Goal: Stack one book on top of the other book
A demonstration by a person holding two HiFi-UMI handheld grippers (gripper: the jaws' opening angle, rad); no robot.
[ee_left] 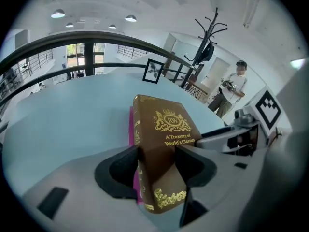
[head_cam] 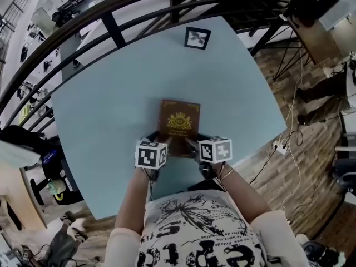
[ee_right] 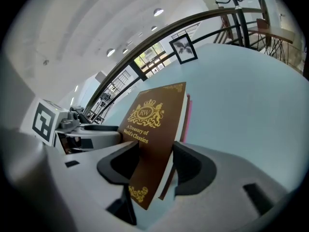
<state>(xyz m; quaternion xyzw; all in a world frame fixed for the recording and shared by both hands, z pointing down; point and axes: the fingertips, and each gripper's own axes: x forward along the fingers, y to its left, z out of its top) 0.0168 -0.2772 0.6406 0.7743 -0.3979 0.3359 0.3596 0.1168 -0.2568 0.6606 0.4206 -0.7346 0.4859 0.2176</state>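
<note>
A brown book (head_cam: 179,124) with a gold crest lies in the middle of the light blue table (head_cam: 111,110). It rests on a pink book, of which only a thin edge (ee_left: 131,127) shows beneath the brown book's spine side, and again as a pink edge (ee_right: 185,122) in the right gripper view. My left gripper (ee_left: 157,161) is shut on the brown book's near left corner. My right gripper (ee_right: 154,161) is shut on its near right corner. From the head view, the left gripper (head_cam: 159,142) and the right gripper (head_cam: 194,143) sit side by side at the book's near edge.
A small framed picture (head_cam: 197,38) stands near the table's far edge. A dark curved railing (head_cam: 111,26) runs behind the table. Wooden floor with cables (head_cam: 289,138) lies to the right. A person (ee_left: 234,86) stands far off beside a coat rack (ee_left: 207,42).
</note>
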